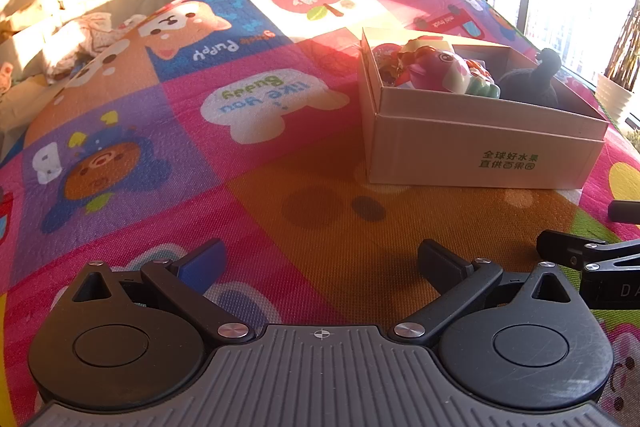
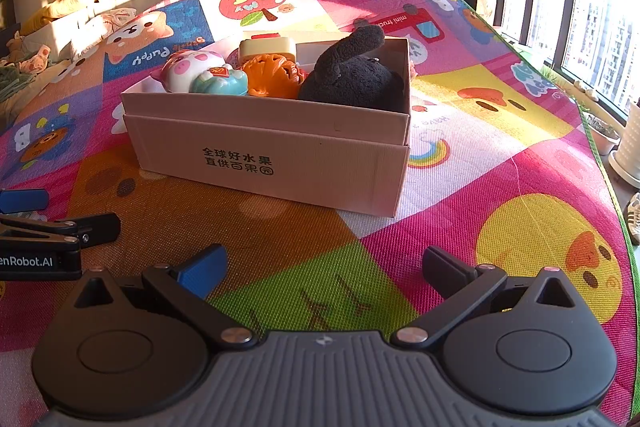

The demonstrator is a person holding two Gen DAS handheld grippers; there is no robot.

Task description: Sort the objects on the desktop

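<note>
While we hover over play mat (image 1: pixel 280 227), cardboard box (image 1: pixel 480 143) sits upper right of left wrist frame, well beyond left gripper (image 1: pixel 320 263); jaws spread wide, holding nothing, touching nothing. Right wrist frame: box centre-left, ahead of right gripper (image 2: pixel 326 267), likewise wide open and empty. Box contents, left to right: pink-white pig toy (image 2: pixel 192 69), orange toy (image 2: pixel 272 75), black plush (image 2: pixel 352 75).
</note>
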